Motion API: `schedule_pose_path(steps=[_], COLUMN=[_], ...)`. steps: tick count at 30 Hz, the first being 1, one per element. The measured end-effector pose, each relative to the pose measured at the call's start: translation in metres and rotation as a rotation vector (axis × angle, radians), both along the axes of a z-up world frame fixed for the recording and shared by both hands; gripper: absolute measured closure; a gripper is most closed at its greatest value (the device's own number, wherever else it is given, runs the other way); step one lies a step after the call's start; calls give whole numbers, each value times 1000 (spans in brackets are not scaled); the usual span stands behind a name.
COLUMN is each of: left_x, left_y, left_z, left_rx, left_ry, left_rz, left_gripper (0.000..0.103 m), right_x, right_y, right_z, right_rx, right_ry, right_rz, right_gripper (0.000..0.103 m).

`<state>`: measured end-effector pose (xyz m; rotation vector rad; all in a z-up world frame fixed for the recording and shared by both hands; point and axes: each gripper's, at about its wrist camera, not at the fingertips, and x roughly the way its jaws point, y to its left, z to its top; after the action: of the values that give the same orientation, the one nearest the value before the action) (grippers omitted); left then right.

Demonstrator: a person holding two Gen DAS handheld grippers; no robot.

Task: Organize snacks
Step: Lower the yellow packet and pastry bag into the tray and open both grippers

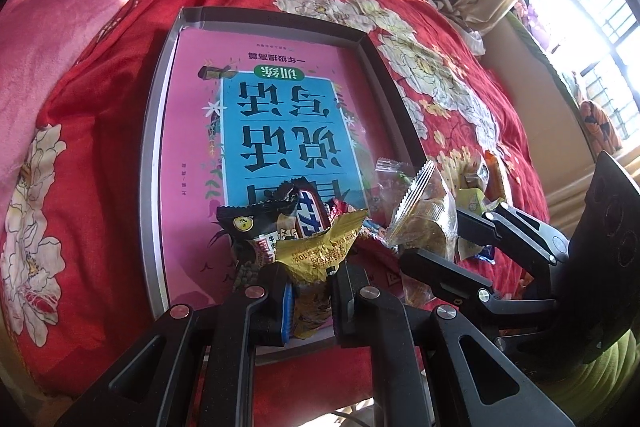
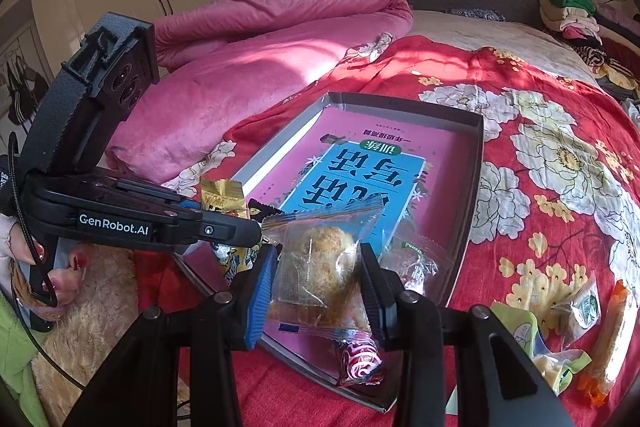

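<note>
A shallow grey box (image 1: 154, 131) (image 2: 474, 163) with a pink and blue book cover in it lies on the red flowered bedspread. My left gripper (image 1: 308, 291) is shut on a yellow snack packet (image 1: 320, 251) over the box's near end; it also shows in the right wrist view (image 2: 224, 197). Behind it lie a black packet (image 1: 248, 223) and a Snickers bar (image 1: 310, 215). My right gripper (image 2: 320, 279) is shut on a clear-wrapped cake (image 2: 324, 263), also seen in the left wrist view (image 1: 424, 223), above the box's near corner. A pink swirl candy (image 2: 360, 363) lies below it.
Several loose snacks lie on the bedspread right of the box: a pale green packet (image 2: 520, 327), an orange-ended sausage stick (image 2: 612, 339), small clear packets (image 2: 580, 303). A pink duvet (image 2: 240, 39) is heaped at the left. Folded clothes (image 2: 568, 11) sit at the far right.
</note>
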<state>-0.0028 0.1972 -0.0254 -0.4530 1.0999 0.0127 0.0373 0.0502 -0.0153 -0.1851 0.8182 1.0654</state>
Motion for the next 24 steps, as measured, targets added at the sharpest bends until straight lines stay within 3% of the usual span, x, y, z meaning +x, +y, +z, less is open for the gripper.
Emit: schedule_pose_path(steps=[24], left_x=[2], left_y=[2], left_z=[-5], left_rx=[-15], left_ry=[-1], left_rz=[14], left_gripper=[88], right_x=[-7], right_y=[11], right_z=[-12], right_rx=[-43], right_ry=[15], right_rz=[45], right_gripper=[60])
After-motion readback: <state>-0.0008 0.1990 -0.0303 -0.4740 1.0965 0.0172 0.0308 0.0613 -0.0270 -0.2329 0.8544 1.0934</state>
